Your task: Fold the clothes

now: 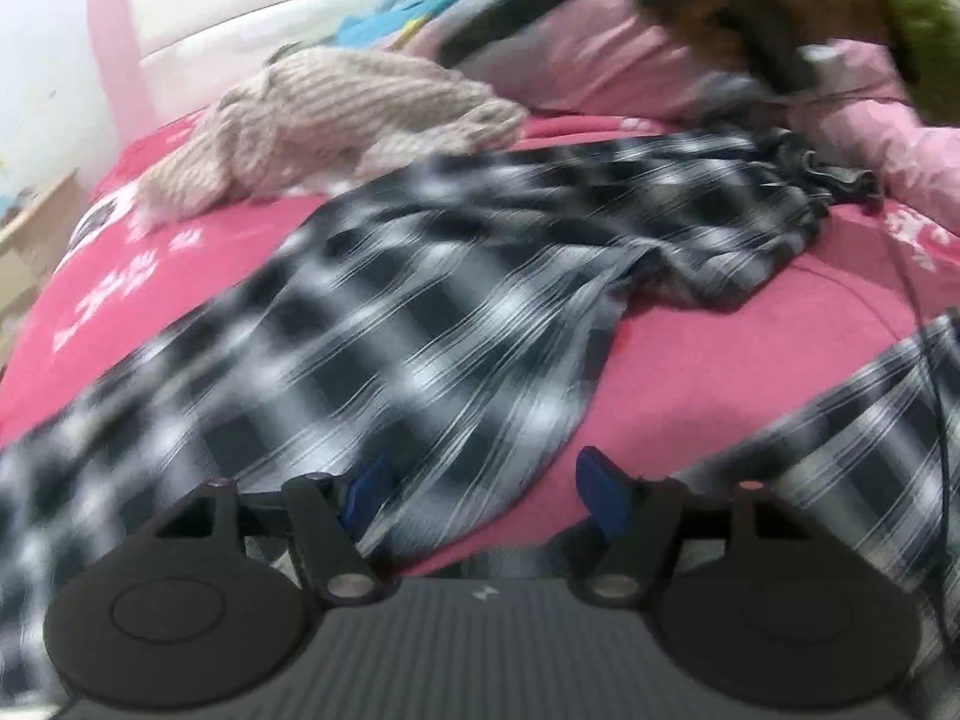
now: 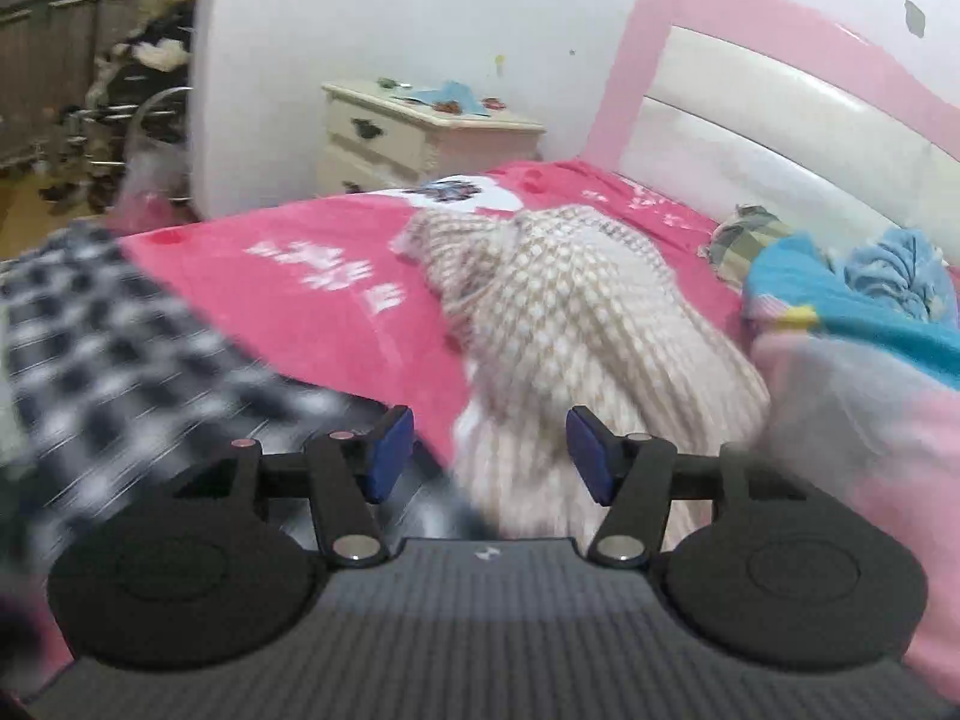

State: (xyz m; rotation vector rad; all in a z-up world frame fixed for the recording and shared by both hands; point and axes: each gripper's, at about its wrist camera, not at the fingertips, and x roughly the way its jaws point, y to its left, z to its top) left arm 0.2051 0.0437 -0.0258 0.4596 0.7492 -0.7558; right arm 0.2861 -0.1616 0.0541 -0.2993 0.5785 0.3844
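Lying under spread left tongs [image 1: 480, 495] (blurred): plaid shirt [image 1: 420, 324]

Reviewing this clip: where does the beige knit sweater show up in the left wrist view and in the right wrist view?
Left wrist: the beige knit sweater lies upper left on the red bedsheet, beyond the black-and-white plaid garment.
Right wrist: the sweater fills the centre, straight ahead of the open right tongs.
Shared landmark: the pink-and-white headboard, behind the sweater in both.
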